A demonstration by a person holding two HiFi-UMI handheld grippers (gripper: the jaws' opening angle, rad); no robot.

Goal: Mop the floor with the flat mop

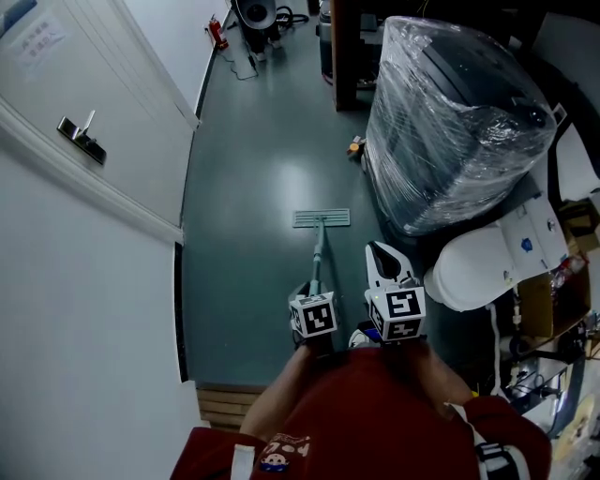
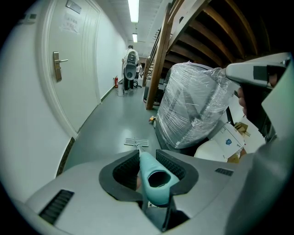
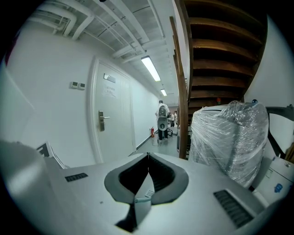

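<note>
The flat mop lies with its grey head (image 1: 321, 218) flat on the dark green floor (image 1: 253, 169), and its pole (image 1: 318, 251) runs back toward me. My left gripper (image 1: 311, 287) is shut on the teal handle (image 2: 154, 176) at the pole's near end. In the left gripper view the mop head (image 2: 136, 142) shows just beyond the jaws. My right gripper (image 1: 379, 249) hangs to the right of the pole, apart from it. Its jaws (image 3: 148, 156) meet at the tips with nothing between them.
A big plastic-wrapped bulk (image 1: 450, 112) stands close on the right, with a white rounded object (image 1: 478, 267) at its foot. A white door (image 1: 84, 131) and wall line the left. Equipment (image 1: 258, 14) and a fire extinguisher (image 1: 217, 33) stand at the corridor's far end. A wooden step (image 1: 225, 405) lies near my feet.
</note>
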